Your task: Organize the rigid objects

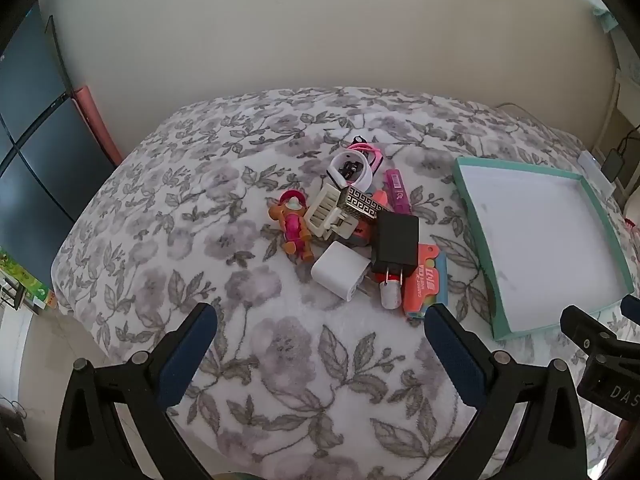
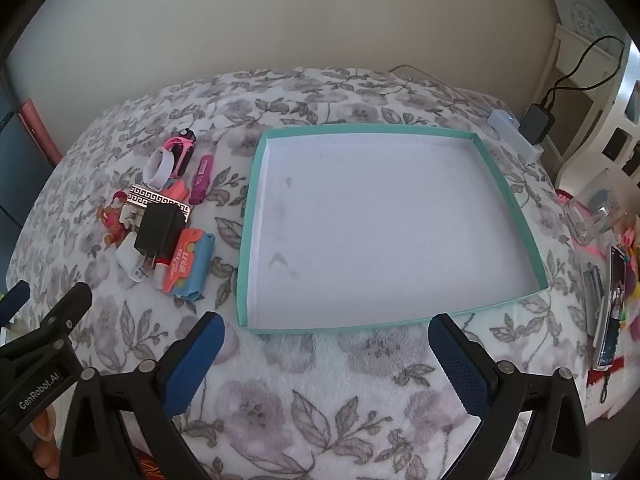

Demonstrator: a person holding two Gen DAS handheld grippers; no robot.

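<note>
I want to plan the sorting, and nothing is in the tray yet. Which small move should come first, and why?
Probably lower the left gripper onto the white charger. Both grippers are open and hold nothing, the tray is bare, and this charger lies at the pile's near edge, right ahead of the left fingers, with nothing on top.

**Item Count: Objects on the Floral Blanket**

One teal tray (image 2: 516, 216), white inside. Two plug adapters: one black adapter (image 1: 395, 243) and one white adapter (image 1: 338, 273). One toy figure (image 1: 294, 226). One cream comb-like piece (image 1: 323, 209). One patterned metallic box (image 1: 360, 205). One purple stick (image 1: 397, 190). One white ring (image 1: 351, 168). One pink-and-black item (image 1: 370, 151). One orange-and-blue packet (image 1: 426, 286). One small white cylinder (image 1: 390, 294). Further items within the pile cannot be counted.
</note>
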